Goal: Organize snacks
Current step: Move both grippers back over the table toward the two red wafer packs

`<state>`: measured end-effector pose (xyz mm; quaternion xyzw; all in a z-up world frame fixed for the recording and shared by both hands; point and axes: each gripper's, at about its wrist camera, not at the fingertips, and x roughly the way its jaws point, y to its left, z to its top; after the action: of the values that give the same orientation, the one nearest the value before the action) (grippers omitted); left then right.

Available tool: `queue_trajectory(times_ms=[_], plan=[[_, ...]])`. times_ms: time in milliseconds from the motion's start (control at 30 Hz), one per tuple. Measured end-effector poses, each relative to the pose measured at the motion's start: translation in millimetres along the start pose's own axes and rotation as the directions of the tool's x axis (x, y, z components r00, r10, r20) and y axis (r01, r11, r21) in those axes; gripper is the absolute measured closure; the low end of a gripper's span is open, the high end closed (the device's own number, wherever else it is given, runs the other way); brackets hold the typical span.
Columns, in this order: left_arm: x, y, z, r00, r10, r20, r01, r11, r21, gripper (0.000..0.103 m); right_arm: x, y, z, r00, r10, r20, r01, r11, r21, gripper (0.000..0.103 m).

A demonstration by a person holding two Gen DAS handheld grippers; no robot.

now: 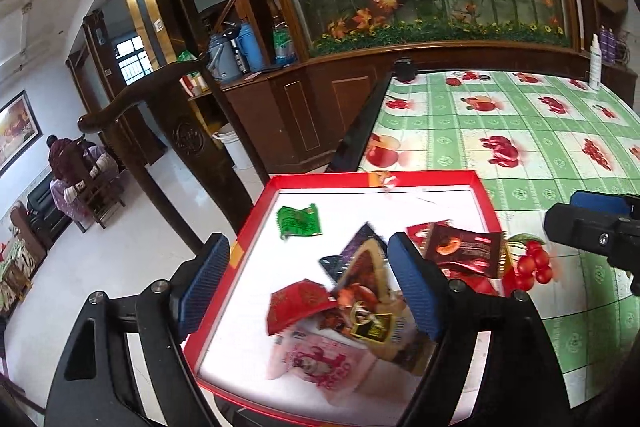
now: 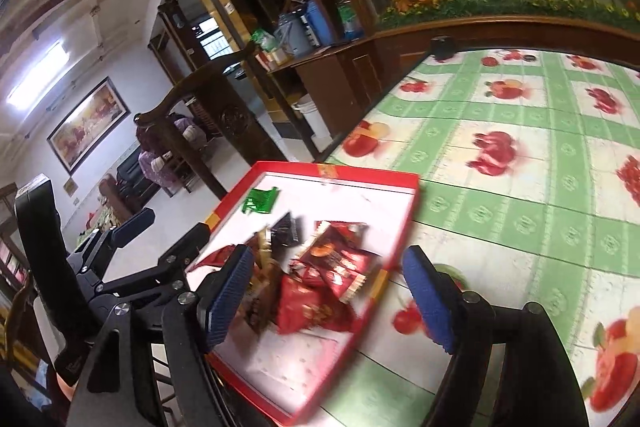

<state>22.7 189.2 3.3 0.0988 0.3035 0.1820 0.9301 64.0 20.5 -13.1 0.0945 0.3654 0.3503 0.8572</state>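
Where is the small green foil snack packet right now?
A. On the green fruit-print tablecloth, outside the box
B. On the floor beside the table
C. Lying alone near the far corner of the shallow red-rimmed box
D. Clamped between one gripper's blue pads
C: the small green foil snack packet lies by itself on the white floor of the shallow red-rimmed box, apart from the heap of other wrappers nearer the camera.

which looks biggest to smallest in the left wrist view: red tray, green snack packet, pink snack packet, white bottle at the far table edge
1. red tray
2. pink snack packet, though it lies nearest the camera, which enlarges it
3. green snack packet
4. white bottle, which is far off, so its true size against the green packet is unsure
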Motion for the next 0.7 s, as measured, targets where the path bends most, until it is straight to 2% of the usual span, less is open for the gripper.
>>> queue_trajectory(times_ms=[200,367,600,700], plan=[[-7,-27,4,1.000,-0.026,-0.005,0.026,0.999,0.045,0.021,-34,-38,-10,0.998,-0.053,0.031,0.051,0.997,0.059,0.024],[-16,-54,7,0.998,-0.058,-0.006,0.059,0.994,0.091,0.021,-72,-73,-23,0.988,-0.136,0.072,0.128,0.986,0.104,0.021],[-28,-101,12,0.994,-0.110,-0.019,0.111,0.979,0.169,0.021,-132,-122,-45,0.956,-0.272,0.105,0.251,0.951,0.179,0.019],[-35,-121,12,0.988,-0.149,-0.030,0.152,0.968,0.201,0.021,-162,-146,-61,0.928,-0.358,0.108,0.331,0.921,0.207,0.019]])
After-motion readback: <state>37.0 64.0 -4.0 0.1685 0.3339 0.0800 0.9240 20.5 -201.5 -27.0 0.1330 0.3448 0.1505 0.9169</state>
